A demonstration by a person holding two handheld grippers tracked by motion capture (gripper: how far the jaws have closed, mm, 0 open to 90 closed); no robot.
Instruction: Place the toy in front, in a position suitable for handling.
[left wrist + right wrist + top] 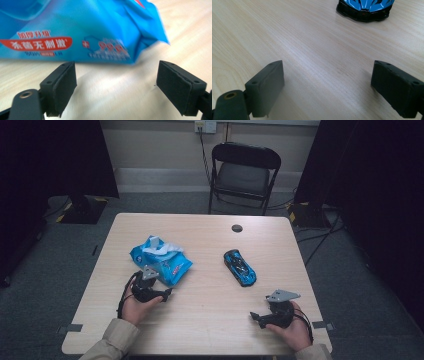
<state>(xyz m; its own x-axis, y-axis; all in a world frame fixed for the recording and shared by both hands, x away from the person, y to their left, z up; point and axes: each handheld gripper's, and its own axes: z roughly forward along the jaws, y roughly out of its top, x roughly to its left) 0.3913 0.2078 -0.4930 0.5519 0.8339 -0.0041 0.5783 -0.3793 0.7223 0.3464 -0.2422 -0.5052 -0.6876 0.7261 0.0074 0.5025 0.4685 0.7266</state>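
We find the wipes pack left of centre in the high view, lying flat on the tabletop with its flap lifted and a white wipe standing out of the top. The left claw sits just below the pack's lower edge. In the left gripper view its jaws stand wide apart with bare wood between them and the pack just ahead, not yet touched.

We judge the pack soft and light: a thin, glossy film pouch that will dent under pressure and may slide between the pads. The crimped end seam, at the upper right of the left gripper view, is flat and stiffer; we would take hold there, or across a narrow edge of the body, rather than across the full width. A pinch on the loose wipe would likely pull it out instead of lifting the pack.

The right claw rests at lower right of the high view, jaws also wide apart and empty. The toy car lies just right of centre, well clear of the pack.
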